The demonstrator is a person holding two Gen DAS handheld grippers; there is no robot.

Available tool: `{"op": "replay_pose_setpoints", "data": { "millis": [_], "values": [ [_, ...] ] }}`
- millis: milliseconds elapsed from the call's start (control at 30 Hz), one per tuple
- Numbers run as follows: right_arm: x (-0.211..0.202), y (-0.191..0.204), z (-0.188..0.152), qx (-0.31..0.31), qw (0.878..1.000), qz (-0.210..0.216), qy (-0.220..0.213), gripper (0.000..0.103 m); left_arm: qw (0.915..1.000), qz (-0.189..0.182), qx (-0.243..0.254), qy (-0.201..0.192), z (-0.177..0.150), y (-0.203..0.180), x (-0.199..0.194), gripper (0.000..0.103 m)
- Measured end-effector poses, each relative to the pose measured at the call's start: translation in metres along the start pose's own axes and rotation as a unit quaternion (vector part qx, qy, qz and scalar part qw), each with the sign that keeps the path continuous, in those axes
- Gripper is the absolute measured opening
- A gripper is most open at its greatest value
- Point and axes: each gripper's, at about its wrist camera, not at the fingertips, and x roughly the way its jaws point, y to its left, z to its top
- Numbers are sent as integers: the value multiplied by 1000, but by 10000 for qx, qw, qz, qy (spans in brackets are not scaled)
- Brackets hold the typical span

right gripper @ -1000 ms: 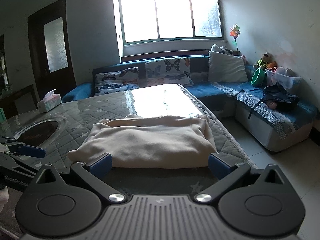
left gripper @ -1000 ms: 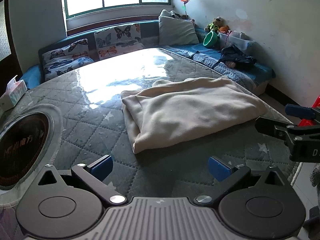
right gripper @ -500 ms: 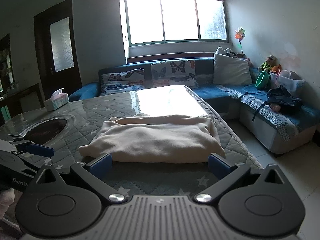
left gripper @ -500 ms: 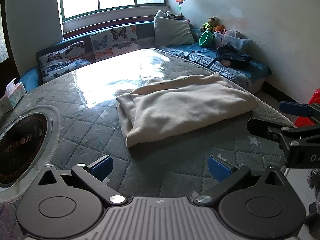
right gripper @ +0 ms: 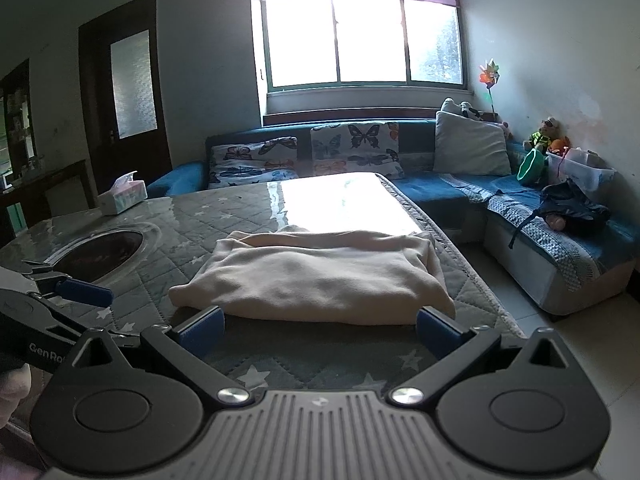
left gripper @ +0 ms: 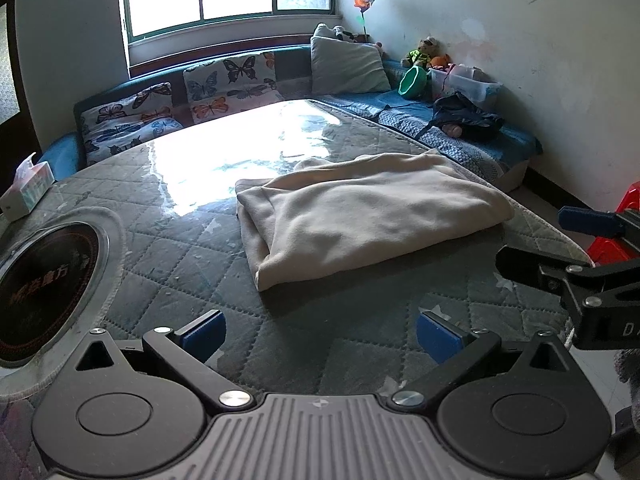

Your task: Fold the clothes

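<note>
Bright window point(right gripper: 362, 36) over a blue corner sofa point(right gripper: 452, 194) with butterfly cushions point(right gripper: 354, 148). A grey quilted table point(left gripper: 172, 248) under glossy clear film, round dark hob point(left gripper: 38, 280) inset. Cream fleece garment point(left gripper: 360, 216) lies folded mid-table, soft and rumpled. Left gripper point(left gripper: 320, 334) gapes wide, empty, near it; right gripper point(right gripper: 318, 328) wide too, just short of the hem.

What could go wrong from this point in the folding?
The folded cream garment lies close to the table edge nearest the sofa; a tug that way might drag it off. Both the left gripper and right gripper are open and clear of it, so a grasp could catch only the top layer and undo the fold.
</note>
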Motion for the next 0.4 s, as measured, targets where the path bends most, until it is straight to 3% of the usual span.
{"op": "replay_pose_setpoints", "data": {
  "millis": [400],
  "values": [
    [5, 0, -1, -51, 9999, 96, 46, 103, 10000, 22, -9, -12, 5, 2, 4, 103]
  ]
}}
